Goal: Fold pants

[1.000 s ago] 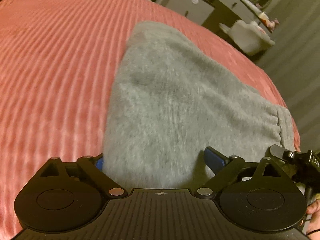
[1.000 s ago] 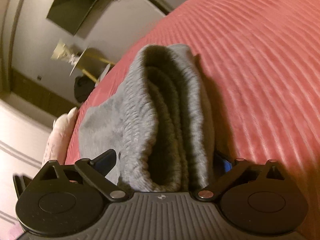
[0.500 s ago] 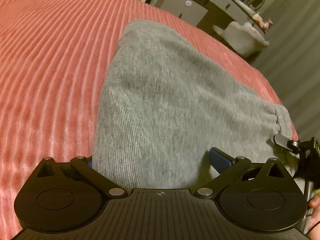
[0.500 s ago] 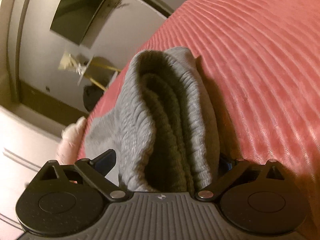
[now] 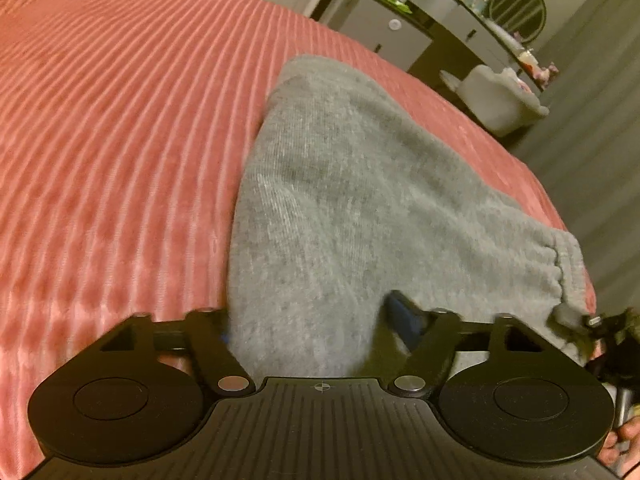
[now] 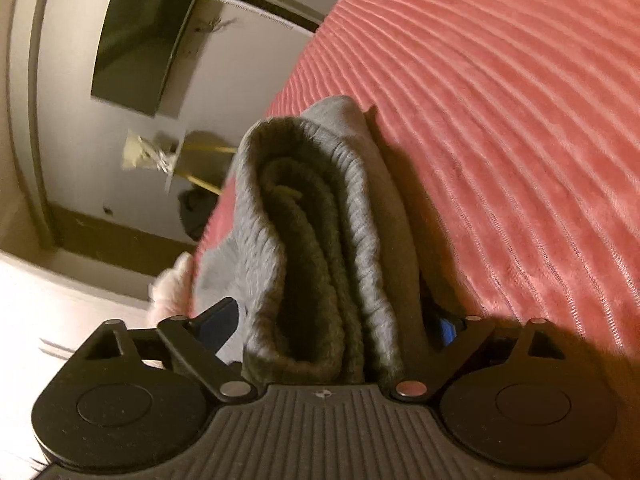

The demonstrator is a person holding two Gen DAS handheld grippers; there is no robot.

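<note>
Folded grey pants [image 5: 360,200] lie on a pink ribbed bedspread [image 5: 120,120]. My left gripper [image 5: 308,320] straddles the near folded end, and its jaws are closing, with the cloth bunched and pinched between them. The elastic waistband [image 5: 560,264] lies at the right, where a black finger of the other gripper [image 5: 596,322] shows. In the right wrist view the stacked waistband layers of the pants [image 6: 320,220] stand between my right gripper's [image 6: 336,316] jaws. They are closing, and the left finger [image 6: 220,316] sits beside the cloth without squeezing it.
The bed's edge runs along the right in the left wrist view. Beyond it stand a dark dresser [image 5: 400,28] with bottles and a white fluffy chair [image 5: 500,100]. A dark screen [image 6: 136,44] hangs on the wall. A person's fingers [image 5: 624,444] show at the lower right.
The left jaws have drawn in on the pants' folded end, and the cloth between them is narrower. The right view has rolled a little and its jaws have come slightly inward.
</note>
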